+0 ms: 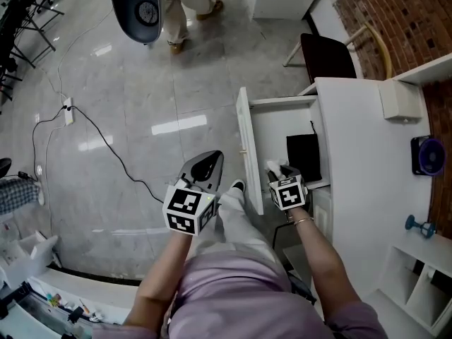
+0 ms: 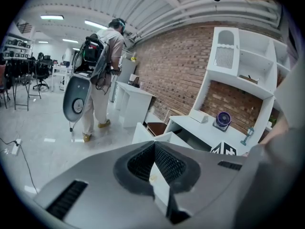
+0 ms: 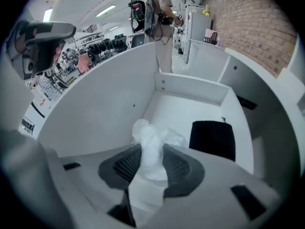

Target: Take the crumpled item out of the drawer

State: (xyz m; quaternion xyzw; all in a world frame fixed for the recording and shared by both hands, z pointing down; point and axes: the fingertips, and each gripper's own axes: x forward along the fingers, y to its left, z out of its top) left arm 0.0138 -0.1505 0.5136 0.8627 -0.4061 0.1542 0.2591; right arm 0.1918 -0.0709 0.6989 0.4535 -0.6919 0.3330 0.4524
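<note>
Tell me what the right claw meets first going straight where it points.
Beyond the crumpled white tissue the right claw holds, probably the bare floor of the open white drawer, beside the flat black pad; depth unclear.

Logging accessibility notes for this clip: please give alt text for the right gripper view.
The right gripper is shut on a crumpled white wad held over an open white drawer. A flat black item lies on the drawer floor; beyond, a person wearing a backpack stands facing away.
</note>
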